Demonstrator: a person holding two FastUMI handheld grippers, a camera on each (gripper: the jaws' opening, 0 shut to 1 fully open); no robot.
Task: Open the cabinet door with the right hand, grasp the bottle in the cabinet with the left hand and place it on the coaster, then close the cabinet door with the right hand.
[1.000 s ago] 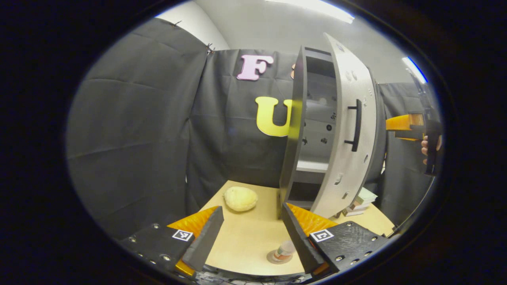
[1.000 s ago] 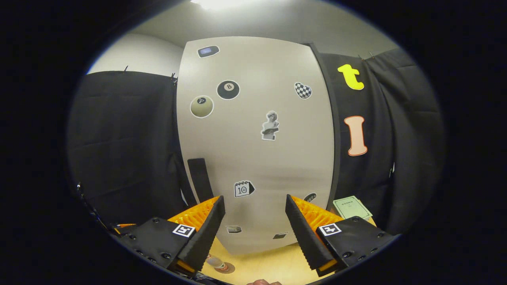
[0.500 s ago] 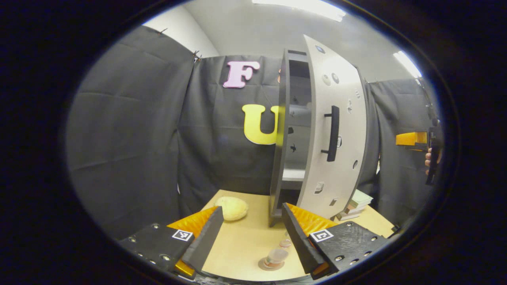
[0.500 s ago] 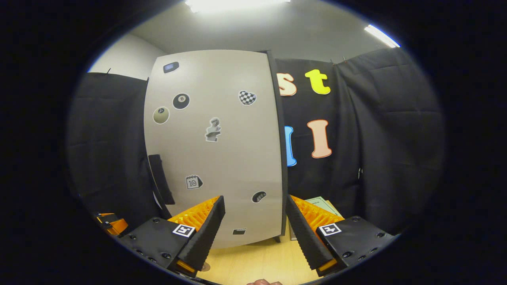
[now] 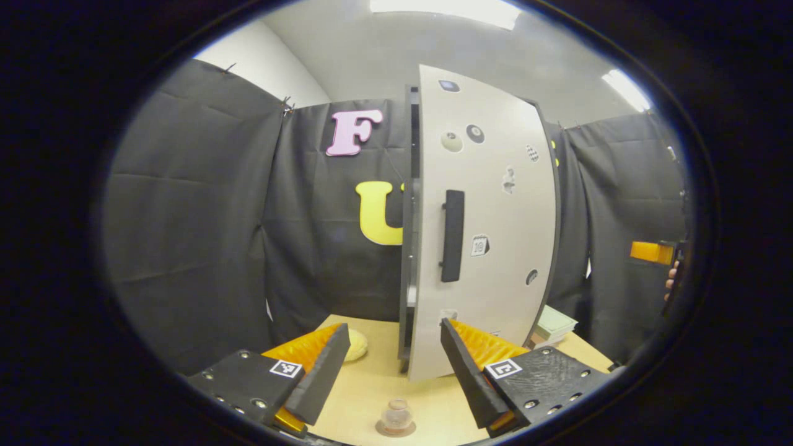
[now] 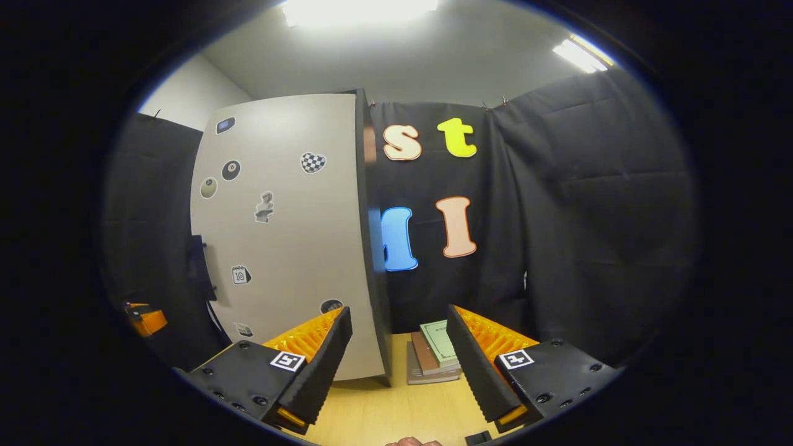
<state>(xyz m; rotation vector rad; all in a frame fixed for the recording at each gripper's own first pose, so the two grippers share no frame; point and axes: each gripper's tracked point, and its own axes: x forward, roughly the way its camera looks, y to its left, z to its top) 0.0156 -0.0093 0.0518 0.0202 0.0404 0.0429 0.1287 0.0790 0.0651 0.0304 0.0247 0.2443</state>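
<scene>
My left gripper hangs over the near edge of the wooden surface, its fingers spread apart and empty. Just below them the bottle stands upright on the round coaster; both are cut off low in the left gripper view, and I cannot read any label on the bottle. The cabinet door is almost shut, leaving a narrow dark gap along its left edge. The cabinet interior is hidden behind it, so I cannot report any contents. A dark vertical handle sits on the door, with several stickers; one sticker reads "10", another is an eight ball, the rest too small to make out. A pale rounded object lies partly hidden behind my left finger. A stack of books rests on the surface just beside the cabinet; their covers are illegible. My right gripper is apart from the door, fingers released and gripping nothing. It also appears at the far right edge of the left gripper view, held by a hand that is mostly cut off.
</scene>
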